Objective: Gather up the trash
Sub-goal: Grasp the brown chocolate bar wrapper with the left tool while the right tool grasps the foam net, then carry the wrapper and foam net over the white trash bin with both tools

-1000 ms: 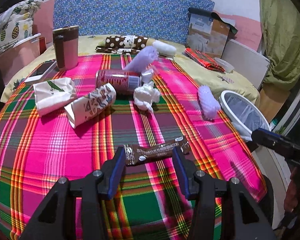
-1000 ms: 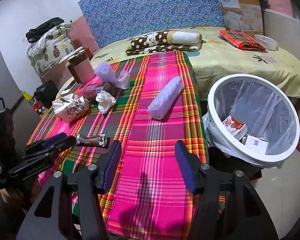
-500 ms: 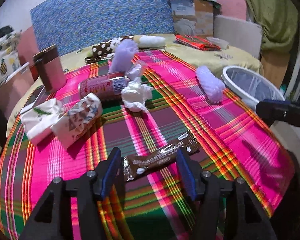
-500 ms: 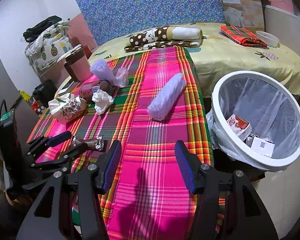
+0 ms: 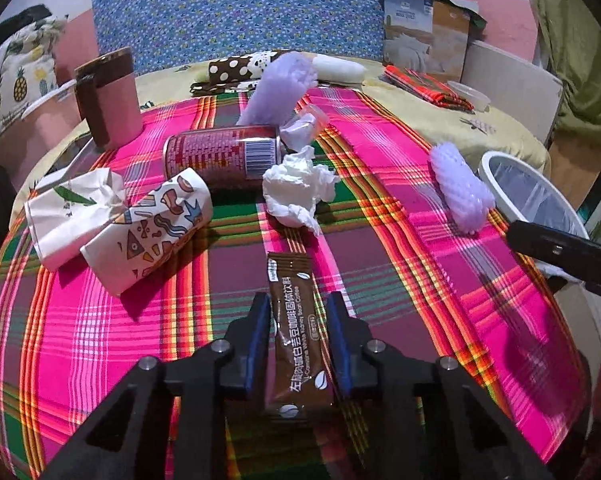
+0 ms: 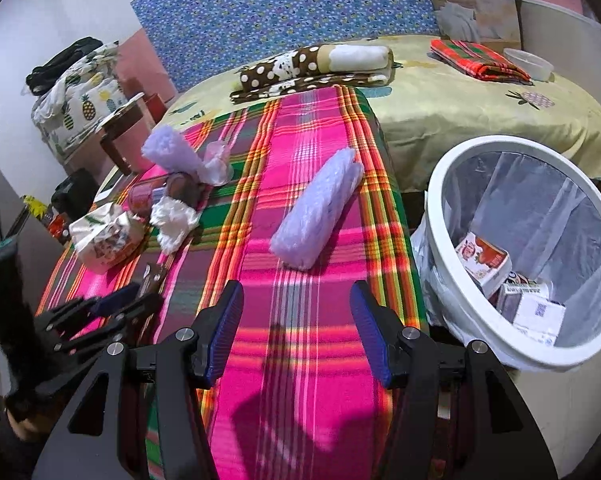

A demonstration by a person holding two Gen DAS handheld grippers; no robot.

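the left gripper [image 5: 298,316] tilts down over a plaid cloth [image 5: 400,264]; the right gripper [image 6: 296,312] tilts down too. beyond lie a crushed paper cup [image 5: 148,232], a can [image 5: 224,152], a crumpled tissue [image 5: 296,192], a purple foam sleeve [image 5: 460,188] and a white bin [image 6: 452,240]. left jaws are closing around a brown coffee sachet [image 5: 296,320] lying lengthwise between them, not yet gripped. right jaws stand wide apart, empty.

Left gripper [image 5: 297,312], black angular frame, blue ribbed pads; right gripper [image 6: 296,308], silver screws
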